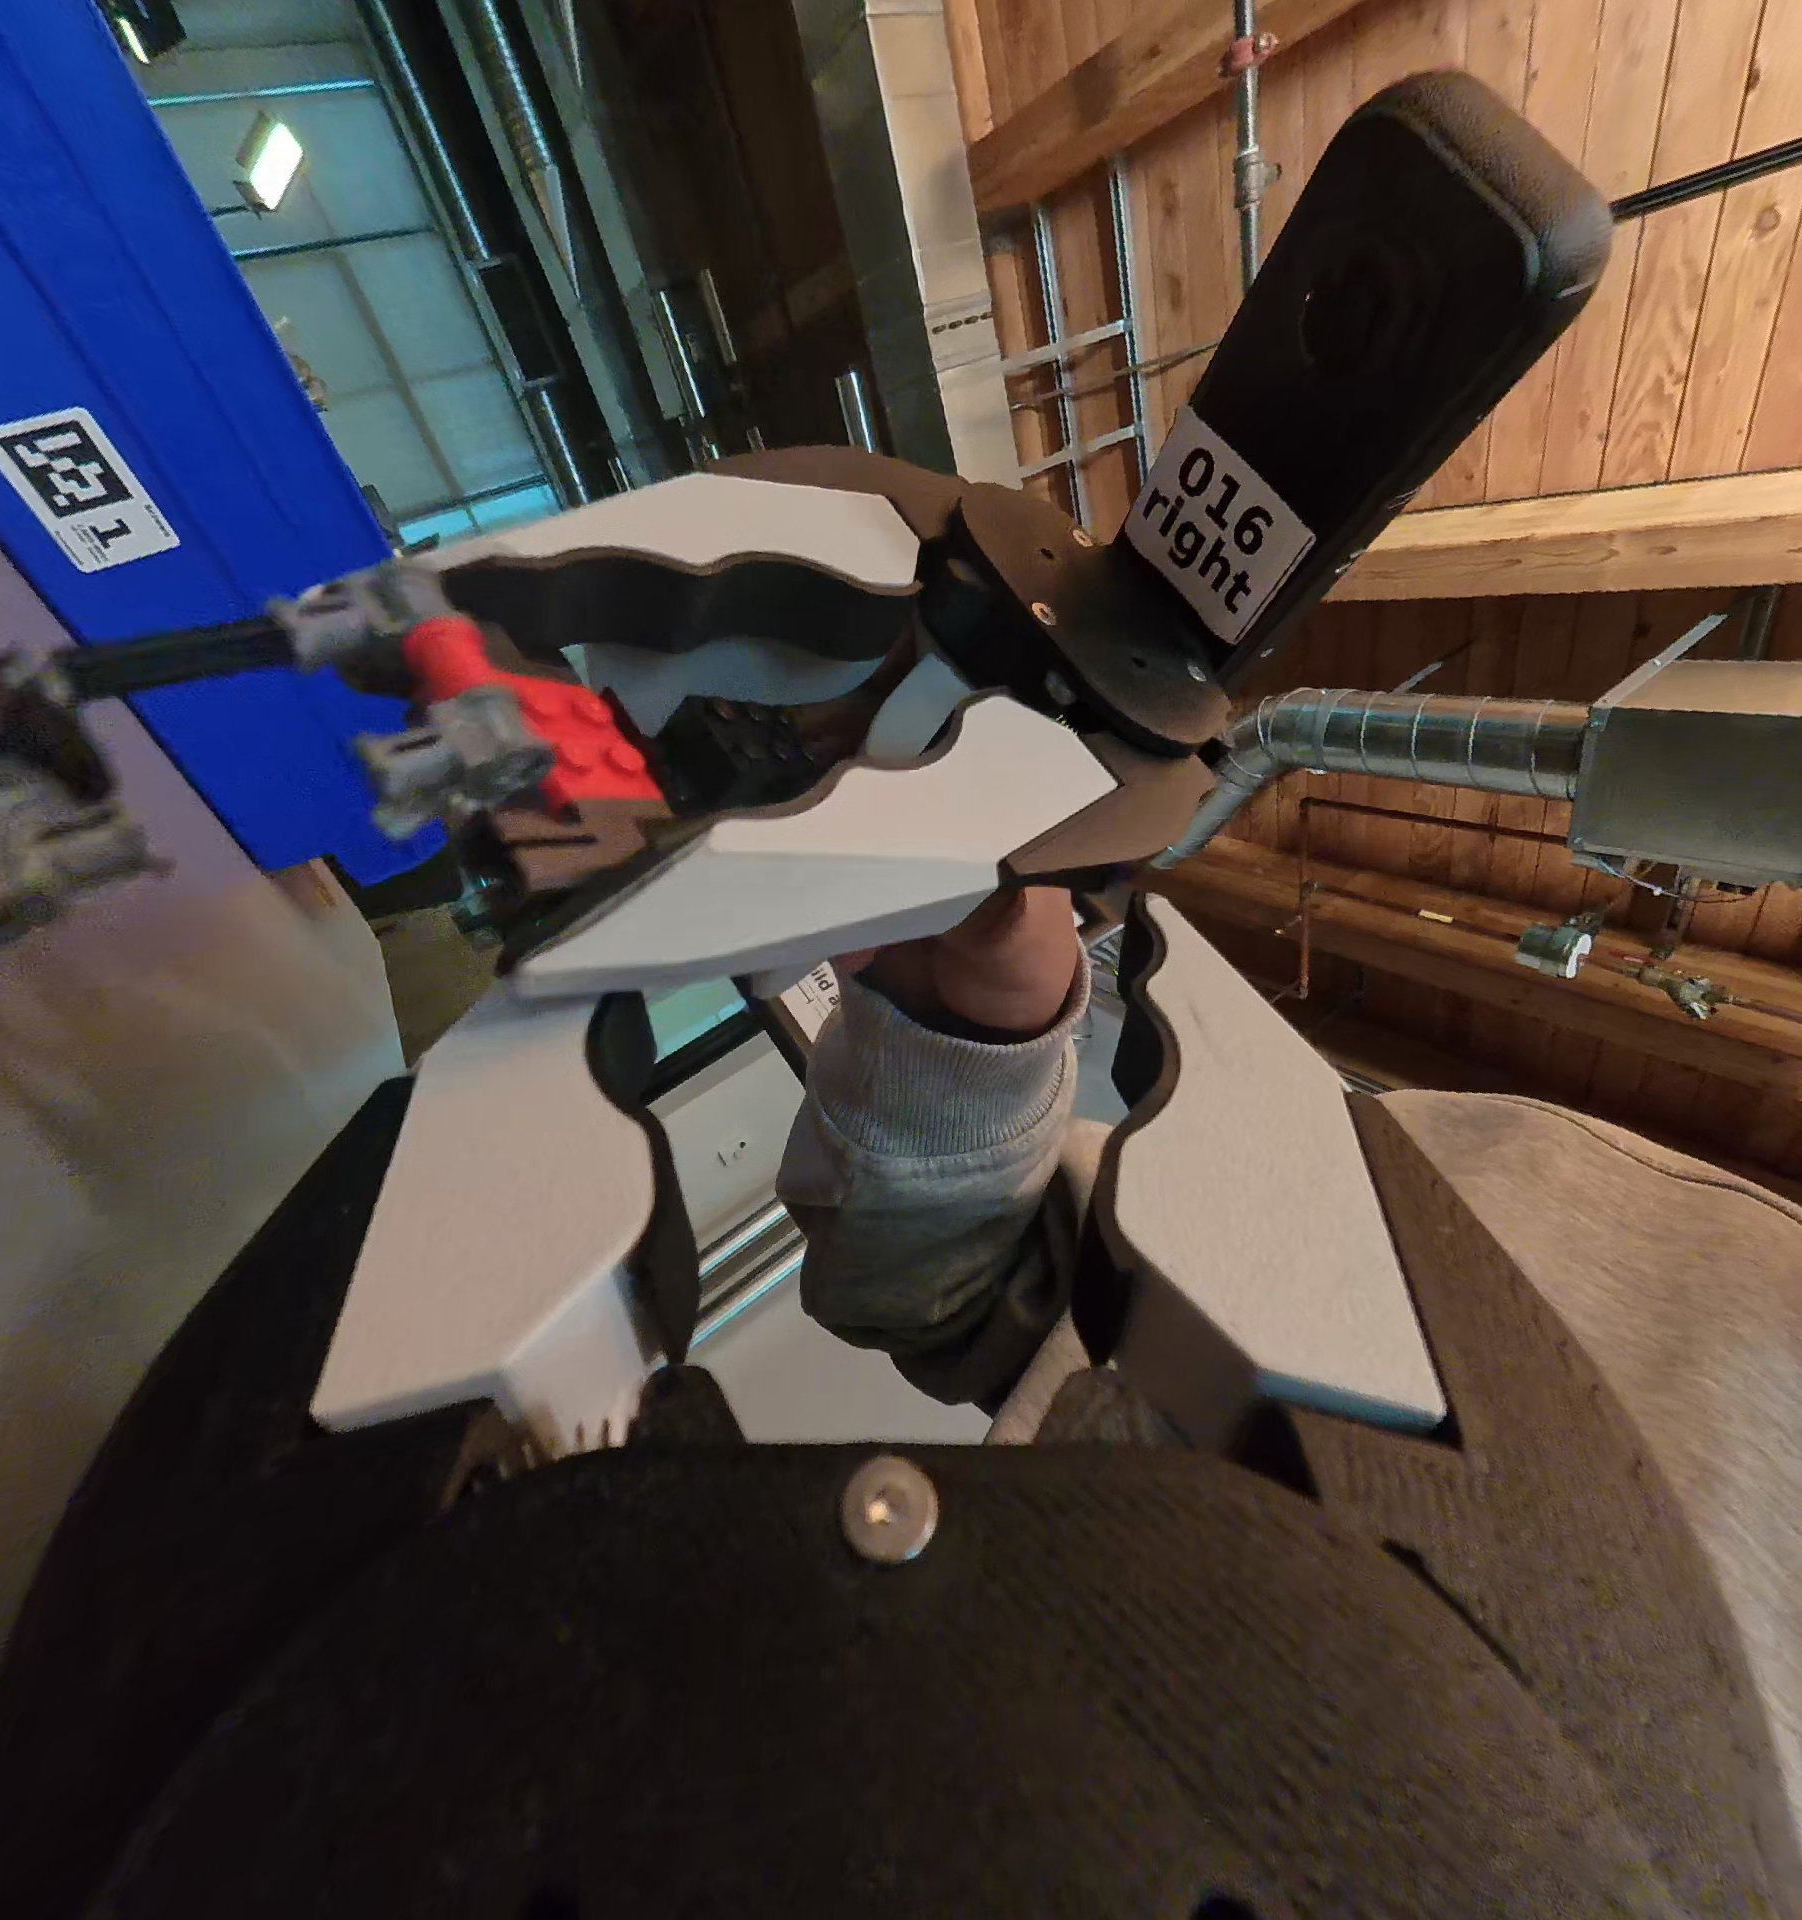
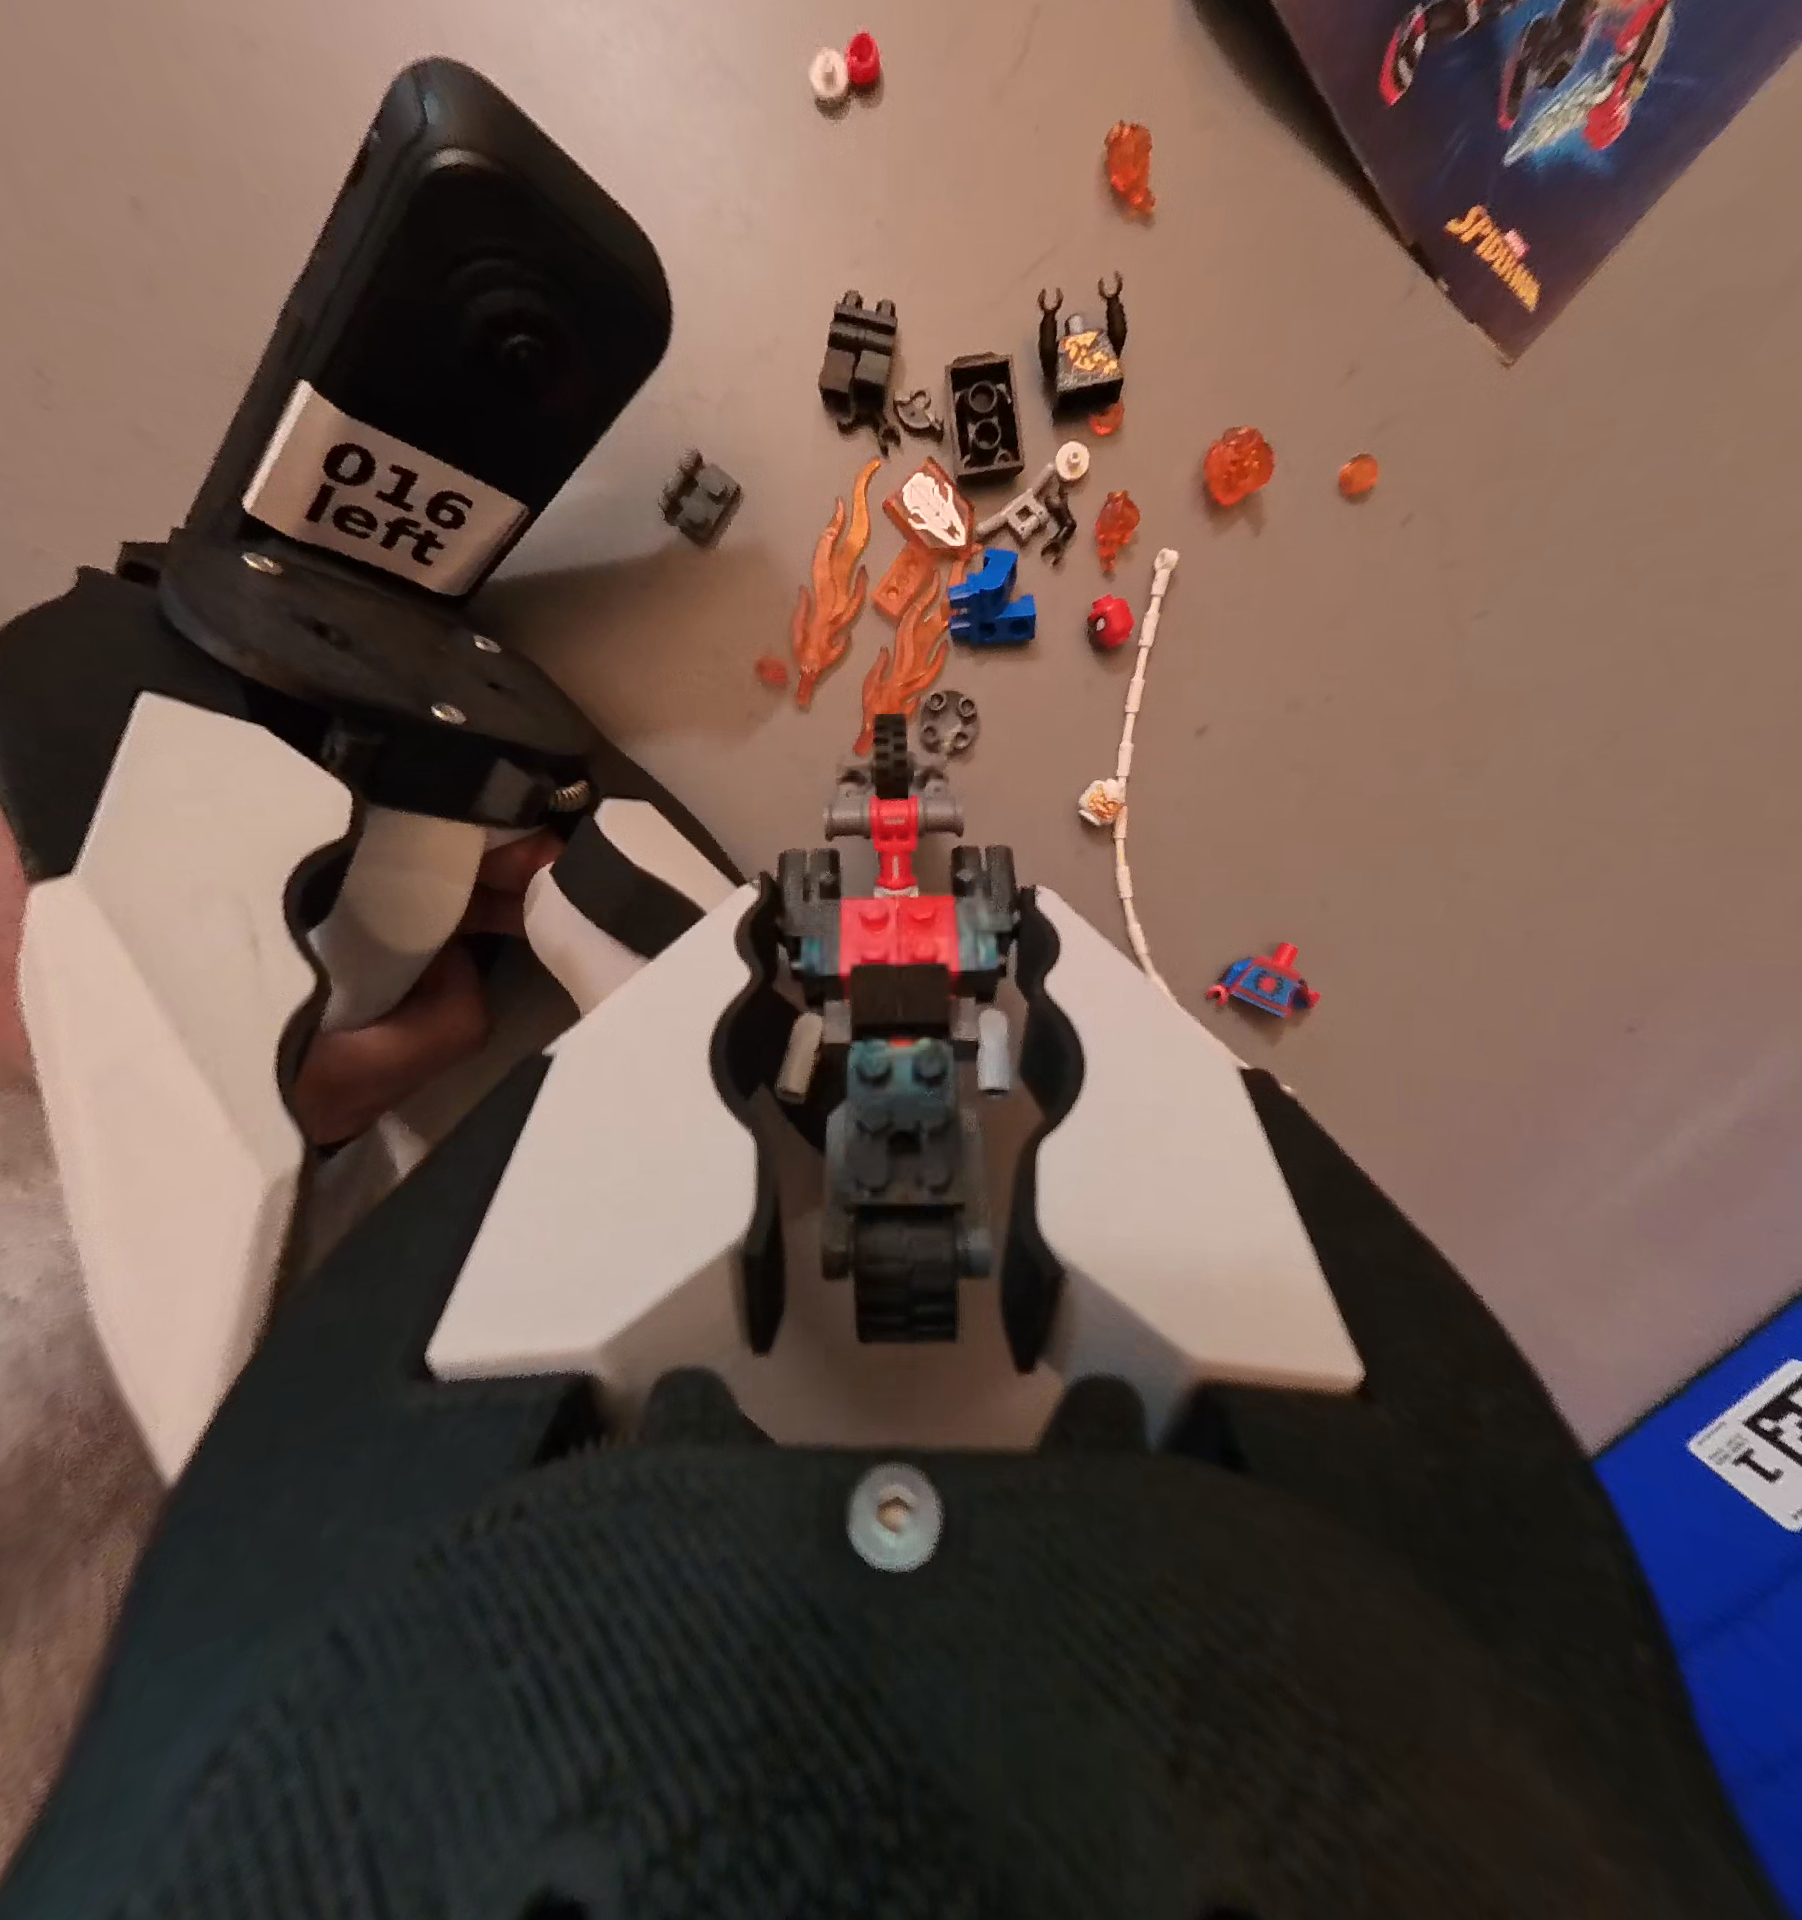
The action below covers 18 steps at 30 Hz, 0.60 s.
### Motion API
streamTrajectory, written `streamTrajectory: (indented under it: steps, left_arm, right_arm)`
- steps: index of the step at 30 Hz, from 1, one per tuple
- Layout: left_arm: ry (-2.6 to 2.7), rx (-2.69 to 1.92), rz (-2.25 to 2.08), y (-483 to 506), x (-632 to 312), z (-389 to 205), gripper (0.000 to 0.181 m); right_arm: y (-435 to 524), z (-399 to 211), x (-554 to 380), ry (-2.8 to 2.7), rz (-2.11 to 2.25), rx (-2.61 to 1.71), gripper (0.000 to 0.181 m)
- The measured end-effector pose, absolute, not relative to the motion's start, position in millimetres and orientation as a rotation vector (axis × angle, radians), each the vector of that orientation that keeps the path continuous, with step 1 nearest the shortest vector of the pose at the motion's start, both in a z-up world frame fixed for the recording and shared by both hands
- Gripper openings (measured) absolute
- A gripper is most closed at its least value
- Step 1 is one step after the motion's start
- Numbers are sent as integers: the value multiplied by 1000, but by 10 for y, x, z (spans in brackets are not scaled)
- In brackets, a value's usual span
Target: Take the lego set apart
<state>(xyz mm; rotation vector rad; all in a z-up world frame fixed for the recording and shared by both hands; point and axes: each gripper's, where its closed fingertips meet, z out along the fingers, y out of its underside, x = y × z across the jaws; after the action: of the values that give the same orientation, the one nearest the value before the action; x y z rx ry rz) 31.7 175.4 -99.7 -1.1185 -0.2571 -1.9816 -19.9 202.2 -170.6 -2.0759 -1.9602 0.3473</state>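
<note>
Two tongs share the work: my right tongs point(image 2: 897, 1039) clamp the lego motorcycle point(image 2: 902, 1039) lengthwise above the counter point(image 2: 1499, 831), front fork pointing away, while my left tongs point(image 1: 876, 1174), spread wide and empty, wait just beside it.

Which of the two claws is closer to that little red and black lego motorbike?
The right claw. Its fingers are clamped around the lego motorbike, holding it above the table. The left claw is open and empty, off to the side, not touching the bike.
</note>
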Motion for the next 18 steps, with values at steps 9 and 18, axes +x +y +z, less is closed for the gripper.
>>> streamTrajectory:
  steps: [9,18]
  left_arm:
    - [-267,-1106,-1948,1732,215,-996,88]
    - [-240,-1099,-1792,1683,-46,-946,78]
  right_arm:
    - [2231,-1379,-98,-1709,606,-2079,45]
    - [2550,-1042,463,-1326,726,-1972,15]
